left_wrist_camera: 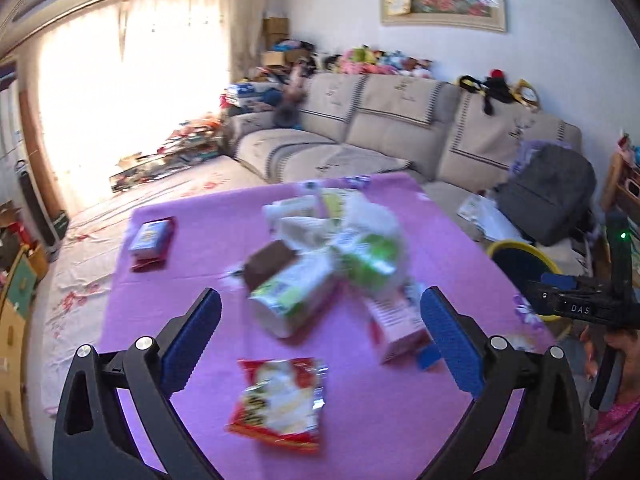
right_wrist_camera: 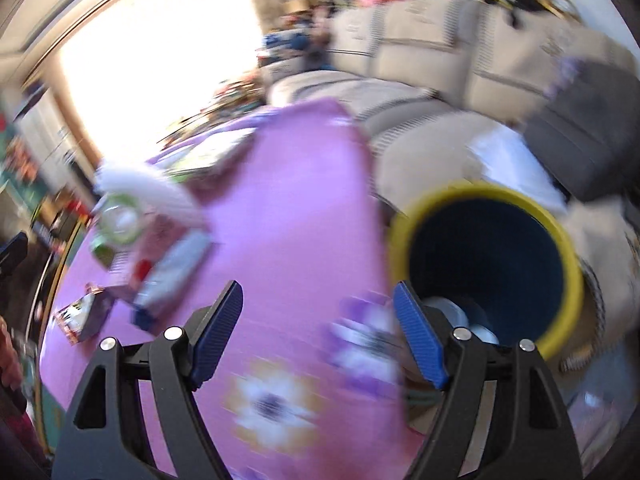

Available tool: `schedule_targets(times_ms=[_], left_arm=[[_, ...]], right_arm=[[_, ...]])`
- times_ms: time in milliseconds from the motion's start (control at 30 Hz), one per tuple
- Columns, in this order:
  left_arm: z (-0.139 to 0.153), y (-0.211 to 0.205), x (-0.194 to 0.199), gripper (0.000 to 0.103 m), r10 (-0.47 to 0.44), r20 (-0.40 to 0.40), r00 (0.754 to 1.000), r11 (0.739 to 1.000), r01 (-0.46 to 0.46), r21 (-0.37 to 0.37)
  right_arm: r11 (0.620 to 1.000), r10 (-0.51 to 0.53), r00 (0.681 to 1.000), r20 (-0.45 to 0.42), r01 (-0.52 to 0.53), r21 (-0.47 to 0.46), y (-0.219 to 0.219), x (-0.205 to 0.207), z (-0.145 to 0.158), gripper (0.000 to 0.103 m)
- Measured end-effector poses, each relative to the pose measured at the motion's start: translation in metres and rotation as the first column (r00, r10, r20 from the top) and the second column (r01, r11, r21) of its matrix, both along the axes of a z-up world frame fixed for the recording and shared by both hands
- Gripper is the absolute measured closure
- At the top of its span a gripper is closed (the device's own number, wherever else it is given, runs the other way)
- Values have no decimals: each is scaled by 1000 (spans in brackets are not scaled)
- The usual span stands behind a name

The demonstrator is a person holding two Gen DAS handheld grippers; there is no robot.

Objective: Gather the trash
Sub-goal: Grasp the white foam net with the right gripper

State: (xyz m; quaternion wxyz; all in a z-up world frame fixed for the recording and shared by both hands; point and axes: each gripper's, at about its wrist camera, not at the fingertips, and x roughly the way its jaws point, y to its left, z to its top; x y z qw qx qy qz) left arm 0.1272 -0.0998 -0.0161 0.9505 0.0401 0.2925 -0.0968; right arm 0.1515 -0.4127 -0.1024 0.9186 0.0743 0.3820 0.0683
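A blurred pile of trash lies on the pink tablecloth (left_wrist_camera: 140, 300): a white cup with a green label (left_wrist_camera: 288, 300), a brown carton (left_wrist_camera: 268, 266), a green and white wrapper (left_wrist_camera: 368, 256) and a pink box (left_wrist_camera: 396, 328). A red and white snack bag (left_wrist_camera: 280, 400) lies nearer, and a blue and red pack (left_wrist_camera: 150, 240) sits far left. My left gripper (left_wrist_camera: 320, 300) is open just short of the pile, its pads touching nothing. My right gripper (right_wrist_camera: 319, 292) is open and empty over the cloth's edge (right_wrist_camera: 288, 200), beside the yellow-rimmed blue bin (right_wrist_camera: 480, 260). Something silvery lies in the bin.
The bin (left_wrist_camera: 520, 256) stands off the table's right side. A beige sofa (left_wrist_camera: 360, 128) runs behind the table, with a grey backpack (left_wrist_camera: 548, 192) and loose papers (left_wrist_camera: 484, 216) on it. A person's hand (left_wrist_camera: 616, 344) is at the right edge. Clutter lines the floor by the bright window.
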Motion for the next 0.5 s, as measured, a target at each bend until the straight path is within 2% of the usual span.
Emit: schedule_targets(times_ms=[100,233,300,400,500], left_arm=[[-4,31,-2,5,25,-10,1000,1000,-25,-6],[-14,54,-3,5,42,-39,998,999,-43,-33],[-20,64,-3,5,49,-52,997,997,-52,-54],[-26,61,-3,5,57,-64,996,996,-62,-69],[-28,62,-2,5,55,-69,996,995,-60,-74]], right_arm=[[995,86,996,23,-85,-61,38,19,6,31],[975,188,982,9,-186,-118,77,52,6,49],[964,232,973,-1,-230,-133,90,68,4,53],[952,251,968,-17,-250,-179,102,87,-2,55],[941,287,957,-39,-289,-176,107,100,-7,58]])
